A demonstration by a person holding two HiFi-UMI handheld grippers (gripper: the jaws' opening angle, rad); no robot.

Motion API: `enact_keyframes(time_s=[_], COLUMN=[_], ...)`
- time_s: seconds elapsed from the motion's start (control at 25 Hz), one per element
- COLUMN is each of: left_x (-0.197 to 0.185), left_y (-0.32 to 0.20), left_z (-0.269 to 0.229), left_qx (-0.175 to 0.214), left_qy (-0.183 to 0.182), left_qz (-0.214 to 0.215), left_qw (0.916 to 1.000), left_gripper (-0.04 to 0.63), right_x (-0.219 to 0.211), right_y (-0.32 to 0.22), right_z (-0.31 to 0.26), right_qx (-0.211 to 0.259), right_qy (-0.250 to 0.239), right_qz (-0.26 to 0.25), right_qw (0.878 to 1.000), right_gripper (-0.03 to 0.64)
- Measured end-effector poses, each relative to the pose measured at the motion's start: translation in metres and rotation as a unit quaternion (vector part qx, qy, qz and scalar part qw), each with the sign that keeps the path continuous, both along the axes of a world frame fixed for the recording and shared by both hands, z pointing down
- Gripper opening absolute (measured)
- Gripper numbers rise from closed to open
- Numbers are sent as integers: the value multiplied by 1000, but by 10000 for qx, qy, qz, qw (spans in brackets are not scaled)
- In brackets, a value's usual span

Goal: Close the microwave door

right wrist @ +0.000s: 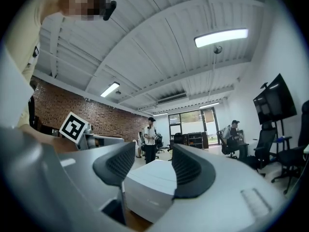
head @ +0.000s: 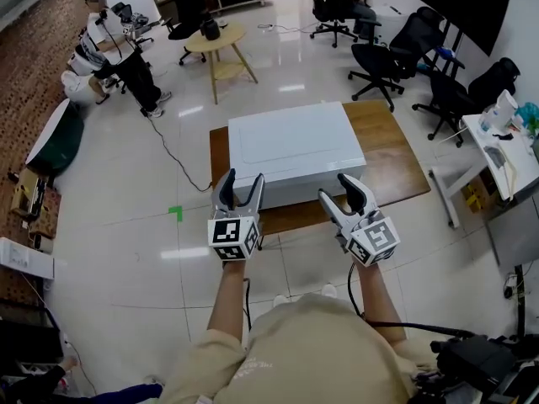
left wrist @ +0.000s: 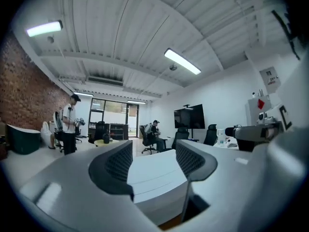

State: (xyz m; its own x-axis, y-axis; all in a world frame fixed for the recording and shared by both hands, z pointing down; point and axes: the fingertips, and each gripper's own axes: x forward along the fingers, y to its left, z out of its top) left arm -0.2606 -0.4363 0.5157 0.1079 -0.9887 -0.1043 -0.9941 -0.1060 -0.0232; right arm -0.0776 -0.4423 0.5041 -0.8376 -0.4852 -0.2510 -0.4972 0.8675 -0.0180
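As left tongs [head: 244,179] and right tongs [head: 337,188] hover, microwave [head: 295,146] lies beyond.

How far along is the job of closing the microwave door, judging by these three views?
Done, apparently: the microwave on the wooden table shows no door standing open. In hand: nothing; the left gripper and right gripper hang apart from it, jaws apart and empty. Left: at most a check that the door has latched, which these views cannot show.
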Motion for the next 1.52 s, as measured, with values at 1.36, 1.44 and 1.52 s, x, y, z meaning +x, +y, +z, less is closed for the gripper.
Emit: enact_keyframes(time_s=[1.36, 1.44, 1.52], left_x=[88, 118, 154], left_y=[204, 213, 216], left_z=[-34, -22, 4], left_qx=[599, 556, 426], left_qy=[-466, -415, -428], left_qz=[-99, -121, -125], left_qw=[9971, 9975, 9981], left_gripper=[325, 325, 325], right_x=[54, 94, 135], right_y=[168, 172, 161], right_z=[-23, -1, 31], right_qx=[183, 137, 124], right_qy=[-42, 11, 157], right_qz=[525, 715, 943], right_qw=[9984, 9973, 9953], right_gripper=[253, 256, 314])
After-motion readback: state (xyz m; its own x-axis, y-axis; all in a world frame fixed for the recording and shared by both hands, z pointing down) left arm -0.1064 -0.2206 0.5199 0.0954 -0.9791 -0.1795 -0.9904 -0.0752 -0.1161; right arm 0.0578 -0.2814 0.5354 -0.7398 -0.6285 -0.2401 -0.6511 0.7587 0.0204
